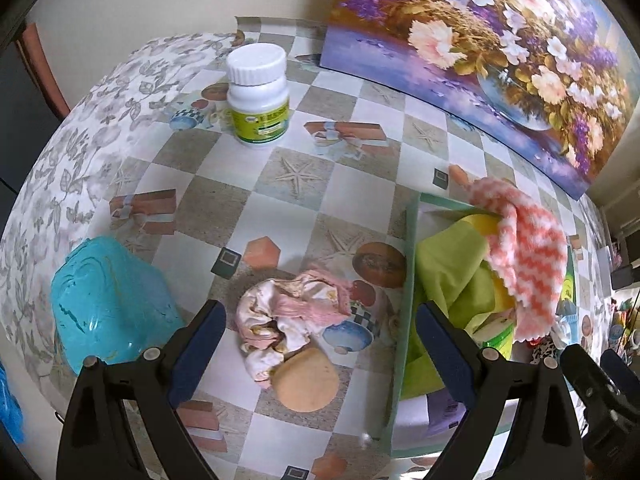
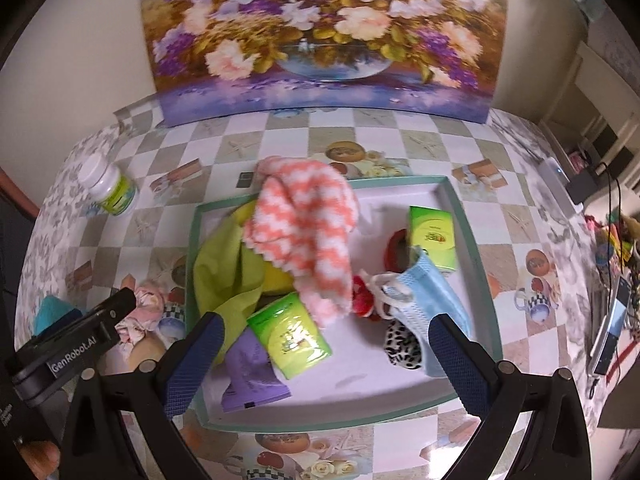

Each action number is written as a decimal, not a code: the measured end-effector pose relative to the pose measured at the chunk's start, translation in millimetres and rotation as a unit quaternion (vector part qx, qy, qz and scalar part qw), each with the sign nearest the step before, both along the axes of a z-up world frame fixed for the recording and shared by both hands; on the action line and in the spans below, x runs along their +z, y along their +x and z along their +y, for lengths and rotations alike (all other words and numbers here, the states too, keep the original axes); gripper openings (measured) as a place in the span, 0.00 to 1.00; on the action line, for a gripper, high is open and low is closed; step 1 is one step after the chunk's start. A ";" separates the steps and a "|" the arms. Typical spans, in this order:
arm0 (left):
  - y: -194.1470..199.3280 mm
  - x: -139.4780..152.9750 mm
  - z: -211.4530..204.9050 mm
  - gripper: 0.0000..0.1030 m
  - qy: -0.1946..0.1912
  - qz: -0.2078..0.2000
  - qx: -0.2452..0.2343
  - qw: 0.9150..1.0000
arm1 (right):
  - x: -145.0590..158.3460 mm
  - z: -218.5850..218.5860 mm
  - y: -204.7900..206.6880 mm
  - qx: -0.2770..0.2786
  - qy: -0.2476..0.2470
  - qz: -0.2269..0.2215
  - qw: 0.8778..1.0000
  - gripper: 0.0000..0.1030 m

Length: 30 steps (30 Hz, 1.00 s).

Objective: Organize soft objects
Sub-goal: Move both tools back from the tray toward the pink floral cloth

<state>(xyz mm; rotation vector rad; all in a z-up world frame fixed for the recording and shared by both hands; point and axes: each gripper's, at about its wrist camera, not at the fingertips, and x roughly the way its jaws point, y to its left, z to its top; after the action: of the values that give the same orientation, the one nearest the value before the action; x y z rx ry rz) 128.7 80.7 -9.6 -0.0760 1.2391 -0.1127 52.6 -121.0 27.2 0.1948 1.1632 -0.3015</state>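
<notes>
From the left wrist, the left gripper (image 1: pixel 320 328) hangs with its fingers spread wide and empty around the crumpled pink-and-cream cloth (image 1: pixel 290 312), which lies on the bench (image 1: pixel 340 184) at 6 o'clock, just left of the tray (image 1: pixel 408 280), apparently the last soft piece to collect. From the right wrist, the right gripper (image 2: pixel 324 344) is likewise wide open and empty over the tray's near edge, where the coral zigzag towel (image 2: pixel 308 232), green cloth (image 2: pixel 224 268) and blue face mask (image 2: pixel 428 292) already lie piled, so it seems merely to be waiting.

A tray (image 2: pixel 476 232) is set mid-frame in the right view; cloths (image 2: pixel 304 232) are piled in its left part (a mask (image 2: pixel 436 296) lies lower right), a bottle (image 2: pixel 110 186) stands upper left outside.
</notes>
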 end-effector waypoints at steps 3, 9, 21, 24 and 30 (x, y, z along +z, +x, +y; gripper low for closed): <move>2.2 -0.7 8.6 0.93 0.000 0.003 0.002 1.000 | -1.5 9.0 4.5 0.012 0.000 0.001 1.000 1.00; 8.1 1.1 38.9 0.93 0.004 0.003 0.025 1.000 | -8.5 31.8 14.9 0.041 0.016 0.005 0.999 1.00; 16.8 -9.4 34.4 0.93 -0.010 0.021 0.001 1.000 | -32.1 68.8 29.9 0.084 0.015 0.040 0.996 1.00; 16.8 -15.4 27.5 0.91 -0.008 0.029 -0.013 0.999 | -34.7 70.1 30.3 0.086 0.014 0.044 0.995 1.00; 18.0 -27.6 16.5 0.80 0.017 0.038 -0.028 0.999 | -37.6 65.6 29.7 0.079 0.013 0.049 0.996 1.00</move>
<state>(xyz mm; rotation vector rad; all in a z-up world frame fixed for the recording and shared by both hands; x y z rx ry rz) 146.7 97.3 -37.2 -0.0170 1.3188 -0.1378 82.3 -55.4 -10.3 0.1105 1.2718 -0.1577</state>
